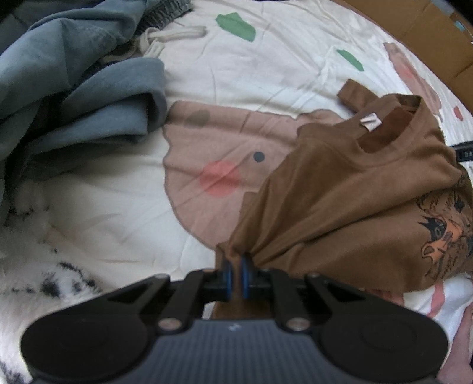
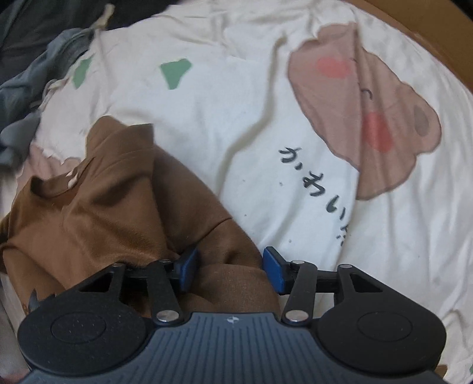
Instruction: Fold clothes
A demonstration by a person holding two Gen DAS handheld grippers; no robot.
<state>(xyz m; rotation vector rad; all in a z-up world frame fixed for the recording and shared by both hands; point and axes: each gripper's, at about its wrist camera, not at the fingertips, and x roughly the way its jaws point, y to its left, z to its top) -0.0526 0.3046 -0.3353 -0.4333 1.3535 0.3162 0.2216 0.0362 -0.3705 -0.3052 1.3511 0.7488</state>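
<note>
Two grippers: left gripper [image 1: 236, 265] pinches brown T-shirt [image 1: 348, 189] hem; right gripper [image 2: 229, 265] fingers gape around fabric; neck label [image 1: 369, 120] unreadable.

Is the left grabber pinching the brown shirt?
Yes, the left gripper has its blue pads squeezed together on a bunched corner of the brown shirt.

A cream bedsheet [image 1: 266, 68] printed with green patches [image 1: 235, 26] and a pinkish-brown bear face [image 1: 218, 165] with a coral cheek covered the bed. In the right wrist view, dark handwritten characters [image 2: 313, 180] ran toward 5 o'clock beside another bear print [image 2: 363, 118]. A fluffy white, black-flecked blanket [image 1: 44, 265] lay at 8 o'clock. Brown cardboard [image 1: 428, 32] showed at 1 o'clock.
</note>
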